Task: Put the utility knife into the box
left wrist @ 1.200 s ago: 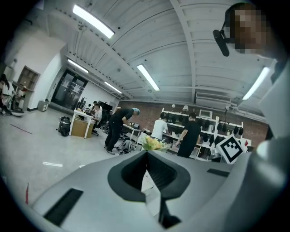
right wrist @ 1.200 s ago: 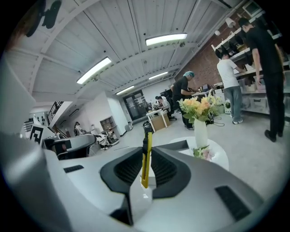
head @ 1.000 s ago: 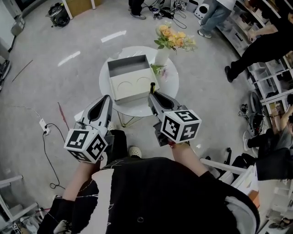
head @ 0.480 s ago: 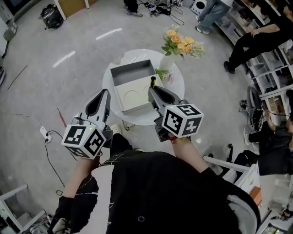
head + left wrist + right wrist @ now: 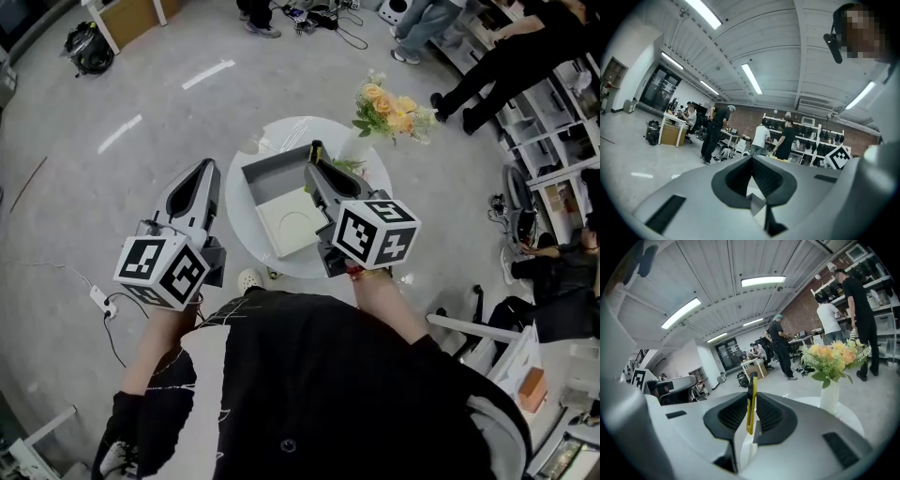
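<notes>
A yellow utility knife [image 5: 750, 401] stands upright between the jaws of my right gripper [image 5: 751, 399], which is shut on it. In the head view the right gripper [image 5: 315, 172] hovers over the right wall of the grey box [image 5: 265, 174], and the knife [image 5: 316, 150] pokes out past its tips. The box has a pale bottom with a round mark and sits on a round white table [image 5: 244, 220]. My left gripper [image 5: 202, 171] is shut and holds nothing, out over the floor left of the table. The left gripper [image 5: 752, 159] points into the room.
A white vase of yellow and orange flowers [image 5: 389, 108] stands at the table's far right, close to the right gripper, and also shows as flowers [image 5: 834, 355]. A cable and socket strip [image 5: 98, 298] lie on the floor at left. People [image 5: 511, 56] stand by shelves at the right.
The right gripper with the knife has moved forward from the box's near right edge to over its right wall. The left gripper stays shut, left of the table. The view has swung.
</notes>
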{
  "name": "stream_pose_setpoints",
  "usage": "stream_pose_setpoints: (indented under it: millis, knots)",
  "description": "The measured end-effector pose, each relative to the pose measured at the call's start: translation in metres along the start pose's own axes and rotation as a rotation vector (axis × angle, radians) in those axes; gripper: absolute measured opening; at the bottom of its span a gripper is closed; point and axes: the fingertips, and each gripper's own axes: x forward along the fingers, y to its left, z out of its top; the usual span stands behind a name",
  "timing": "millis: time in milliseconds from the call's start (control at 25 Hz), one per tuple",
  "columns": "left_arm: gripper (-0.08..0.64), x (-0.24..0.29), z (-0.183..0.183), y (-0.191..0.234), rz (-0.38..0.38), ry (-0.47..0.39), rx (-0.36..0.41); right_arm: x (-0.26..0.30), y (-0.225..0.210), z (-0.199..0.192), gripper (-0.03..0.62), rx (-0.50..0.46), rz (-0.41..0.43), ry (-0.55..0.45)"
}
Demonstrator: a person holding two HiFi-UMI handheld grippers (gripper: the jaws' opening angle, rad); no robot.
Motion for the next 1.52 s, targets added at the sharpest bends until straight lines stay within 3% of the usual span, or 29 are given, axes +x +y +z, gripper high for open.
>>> stream_pose_setpoints:
  millis: [360,560,880,1120,1520]
  knots:
    - [0.011,0.024,0.009,0.053,-0.049,0.017,-0.012,0.047,-0.007,-0.006,0.064,-0.059,-0.11,0.03]
    - [0.011,0.033,-0.005,0.071,-0.055,0.051,-0.052,0.07,-0.023,-0.029,0.064,-0.041,-0.144,0.113]
    - [0.011,0.042,-0.045,0.094,0.008,0.107,-0.143,0.102,-0.048,-0.076,0.063,-0.05,-0.131,0.28]
    - [0.011,0.033,-0.059,0.098,0.133,0.116,-0.16,0.117,-0.068,-0.108,0.063,-0.112,-0.044,0.42]
    - [0.011,-0.032,-0.072,0.083,0.412,0.039,-0.207,0.135,-0.088,-0.142,0.063,-0.374,0.155,0.628]
